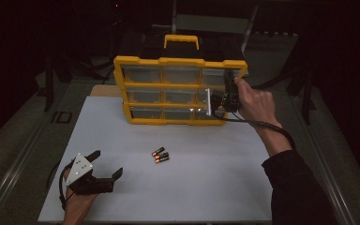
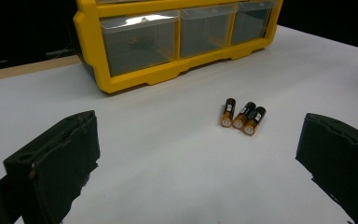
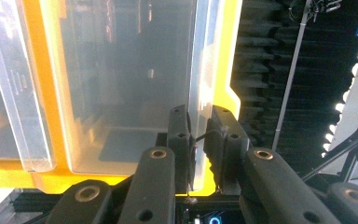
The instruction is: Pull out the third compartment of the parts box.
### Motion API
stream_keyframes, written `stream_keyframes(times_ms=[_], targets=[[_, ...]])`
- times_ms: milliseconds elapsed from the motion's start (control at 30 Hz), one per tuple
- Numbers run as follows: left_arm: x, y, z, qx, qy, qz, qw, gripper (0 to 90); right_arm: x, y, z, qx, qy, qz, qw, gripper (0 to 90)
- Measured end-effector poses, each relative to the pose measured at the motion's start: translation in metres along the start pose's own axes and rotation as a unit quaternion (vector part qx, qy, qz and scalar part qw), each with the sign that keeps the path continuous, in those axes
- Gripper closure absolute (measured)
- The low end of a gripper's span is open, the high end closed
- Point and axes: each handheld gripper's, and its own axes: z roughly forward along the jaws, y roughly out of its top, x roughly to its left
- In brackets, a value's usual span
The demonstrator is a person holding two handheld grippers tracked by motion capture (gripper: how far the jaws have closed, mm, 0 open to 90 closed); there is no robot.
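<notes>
A yellow organizer (image 1: 180,61) with clear drawers stands upright at the far side of the white table (image 1: 206,187). My right gripper (image 1: 228,96) is at its right column, about the middle row. In the right gripper view its jaws (image 3: 199,116) are shut on the thin clear lip of a drawer (image 3: 199,70). Three AA batteries (image 1: 160,155) lie side by side on the table in front of the organizer. My left gripper (image 1: 108,162) rests low at the near left, open and empty, facing the batteries (image 2: 242,116) and the organizer's bottom row (image 2: 135,79).
A bright white strip (image 1: 208,101) stands vertically just left of the right gripper, on the organizer's front. A black case with a yellow handle (image 1: 181,41) sits behind the organizer. Dark floor and stands surround the table.
</notes>
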Motion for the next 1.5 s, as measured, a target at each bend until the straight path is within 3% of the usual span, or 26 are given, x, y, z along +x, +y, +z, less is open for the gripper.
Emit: stream_keyframes(times_ms=[900,1500], targets=[[0.000,0.000,0.001,0.001,0.001,0.001,1.0000,0.0,-0.004,-0.005,-0.034,-0.018,0.010,0.004,0.9998,79.4],[0.000,0.000,0.001,0.001,0.001,0.000,1.0000,0.0,-0.008,-0.009,-0.061,-0.034,0.017,-0.009,0.9992,79.3]])
